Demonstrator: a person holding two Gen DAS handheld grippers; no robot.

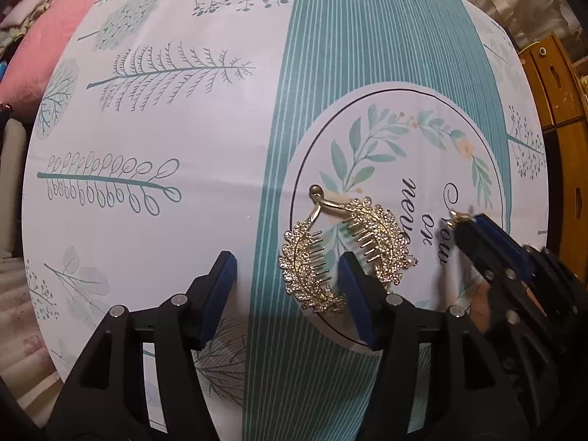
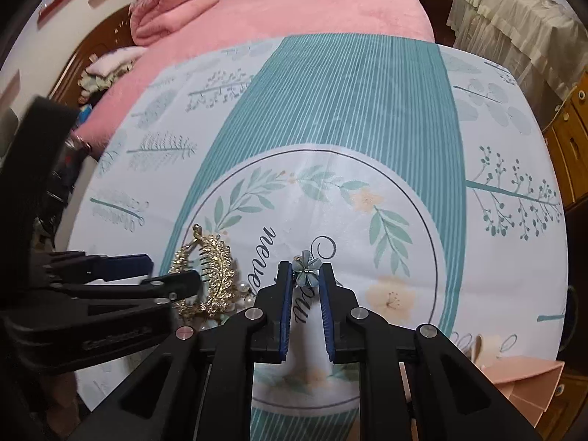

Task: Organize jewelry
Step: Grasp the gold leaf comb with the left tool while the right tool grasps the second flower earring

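Blue flower clip [image 2: 304,269] pinched between right gripper [image 2: 305,275] jaws.

Home bdrm — pink bed [image 2: 294,11], wood dresser [image 2: 569,147]

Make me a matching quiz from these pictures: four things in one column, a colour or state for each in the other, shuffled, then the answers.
Things:
1. hair comb
2. flower piece
3. left hand-held gripper
4. box

Colour or state:
A. pink
B. open
C. pale blue, pinched between fingers
D. gold, lying on the cloth

Pairs: 1-D, 2-C, 3-B, 4-A
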